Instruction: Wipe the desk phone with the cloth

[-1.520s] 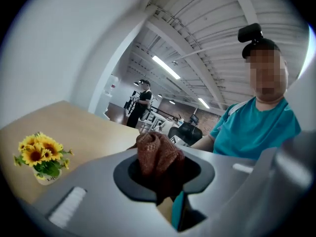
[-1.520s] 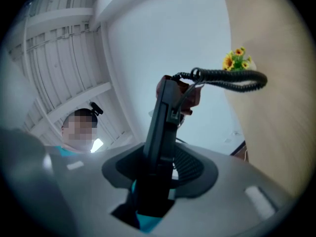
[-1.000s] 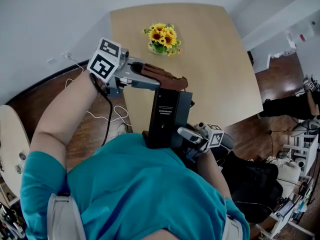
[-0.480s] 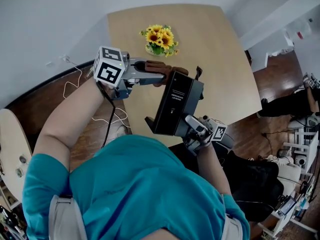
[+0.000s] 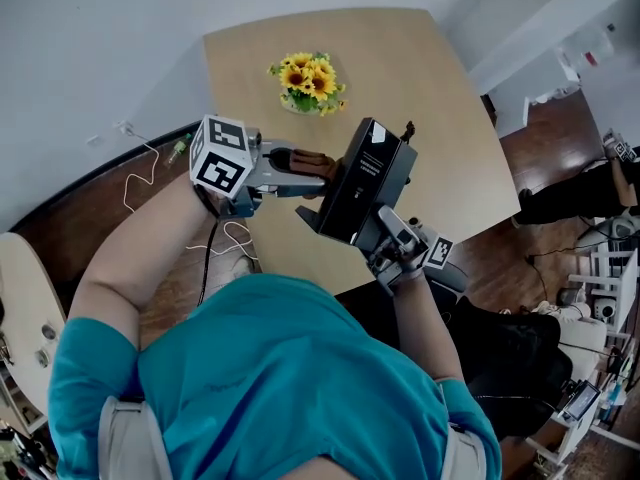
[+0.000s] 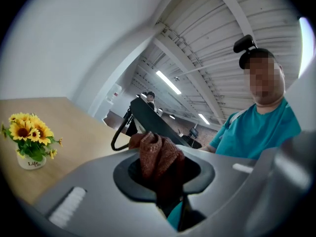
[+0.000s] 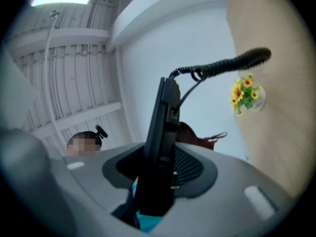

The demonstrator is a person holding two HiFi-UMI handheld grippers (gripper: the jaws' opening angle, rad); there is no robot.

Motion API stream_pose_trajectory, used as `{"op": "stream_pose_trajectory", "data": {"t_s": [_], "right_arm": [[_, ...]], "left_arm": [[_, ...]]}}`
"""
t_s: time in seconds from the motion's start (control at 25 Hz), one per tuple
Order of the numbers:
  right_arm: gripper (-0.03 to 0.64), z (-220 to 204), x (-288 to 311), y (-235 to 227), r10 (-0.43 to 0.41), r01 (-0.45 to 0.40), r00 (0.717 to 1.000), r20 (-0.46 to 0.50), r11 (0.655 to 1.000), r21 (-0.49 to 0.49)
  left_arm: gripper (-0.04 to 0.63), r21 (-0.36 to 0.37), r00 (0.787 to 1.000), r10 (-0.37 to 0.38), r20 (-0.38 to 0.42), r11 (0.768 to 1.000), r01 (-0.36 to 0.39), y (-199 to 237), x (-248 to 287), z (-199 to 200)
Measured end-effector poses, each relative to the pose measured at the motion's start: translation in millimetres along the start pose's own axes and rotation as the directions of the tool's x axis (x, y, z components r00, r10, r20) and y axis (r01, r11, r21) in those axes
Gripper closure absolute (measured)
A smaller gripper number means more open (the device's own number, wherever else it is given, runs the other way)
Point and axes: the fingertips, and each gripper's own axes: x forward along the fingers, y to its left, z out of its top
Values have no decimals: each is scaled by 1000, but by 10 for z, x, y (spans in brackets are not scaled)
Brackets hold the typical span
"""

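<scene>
In the head view the black desk phone [image 5: 365, 180] is lifted off the table and tilted, its underside with a white label facing up. My right gripper [image 5: 374, 230] is shut on its lower edge; in the right gripper view the phone [image 7: 160, 132] stands edge-on between the jaws, with its coiled cord [image 7: 222, 65] arching away. My left gripper [image 5: 300, 166] is shut on a brown knitted cloth [image 5: 310, 162], which meets the phone's left edge. The left gripper view shows that cloth [image 6: 158, 154] bunched in the jaws just before the phone [image 6: 153, 123].
A small pot of sunflowers [image 5: 305, 78] stands at the far side of the light wooden table [image 5: 430, 118]. White cables [image 5: 225, 238] lie on the dark floor to the left. A black bag [image 5: 505, 353] and other clutter sit at the right.
The right gripper has carried the phone up and to the right in the picture and tilted it further. The left gripper with the cloth has followed, sinking slightly toward the phone's left edge.
</scene>
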Motion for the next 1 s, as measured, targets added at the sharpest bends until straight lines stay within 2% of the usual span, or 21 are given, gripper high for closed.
{"op": "stream_pose_trajectory", "data": {"t_s": [0.16,0.32,0.4,0.52,0.64,0.76,0.84,1.0], "right_arm": [[442,126,-59,-24,-26,27,999,28,999,-33],[442,208,-81,1,-22,24,998,52,999,-41],[442,184,-70,14,-23,25,999,45,999,-43],[442,91,-18,-3,-62,61,998,-4,995,-73],[442,-48,-9,-83,-129,117,988,-89,985,-128],[443,-167,29,-96,-128,113,985,-117,986,-125],[443,-194,43,-74,-106,94,988,-108,989,-113],[443,-123,91,37,-39,37,998,-43,997,-62]], "left_arm": [[505,62,996,-14,-92,998,20,-90,38,-197],[505,78,993,-38,-112,996,47,-170,41,-249],[505,74,996,-30,-82,997,36,-145,0,-197],[505,56,999,51,21,997,-52,34,-128,60],[505,61,984,152,96,985,-159,198,-226,339],[505,100,969,212,127,969,-225,258,-267,506],[505,113,964,221,146,965,-238,242,-256,561],[505,119,977,166,133,976,-182,49,-132,490]]}}
